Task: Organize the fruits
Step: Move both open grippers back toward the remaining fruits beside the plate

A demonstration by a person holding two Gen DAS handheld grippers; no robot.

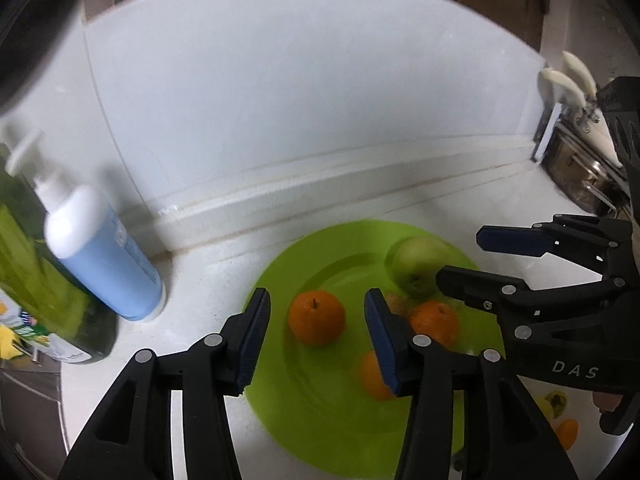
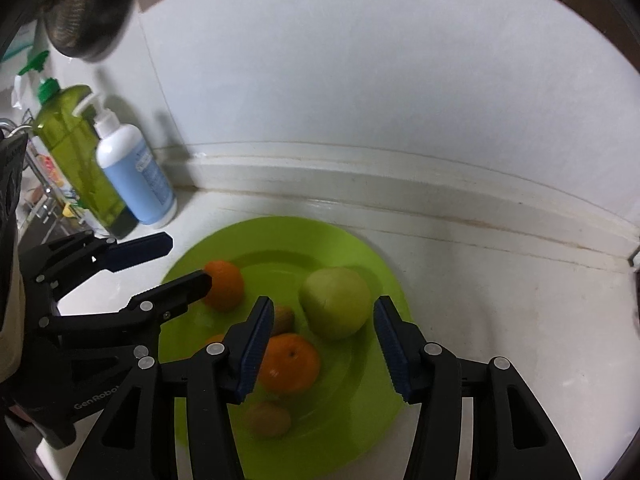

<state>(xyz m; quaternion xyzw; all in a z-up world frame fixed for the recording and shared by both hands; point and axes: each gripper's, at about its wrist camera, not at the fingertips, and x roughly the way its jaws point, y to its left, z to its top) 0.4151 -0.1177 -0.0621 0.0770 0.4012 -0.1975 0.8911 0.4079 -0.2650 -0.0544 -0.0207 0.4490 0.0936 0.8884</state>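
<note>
We find a round lime-green plastic plate [image 2: 372,264] on the white counter [image 2: 500,300], carrying a pale green apple [image 2: 336,302], three round oranges, the nearest orange [image 2: 290,362] beside the apple, and two small brown kiwis [image 2: 269,419]; our left claw [image 1: 316,340] stands open and empty above the plate, a far orange [image 1: 317,317] showing between its fingers; our right claw [image 2: 324,348] is likewise open, holding nothing, over the apple; a blue-and-white pump bottle [image 2: 138,172] and a green detergent bottle [image 2: 80,152] stand against the wall.
</note>
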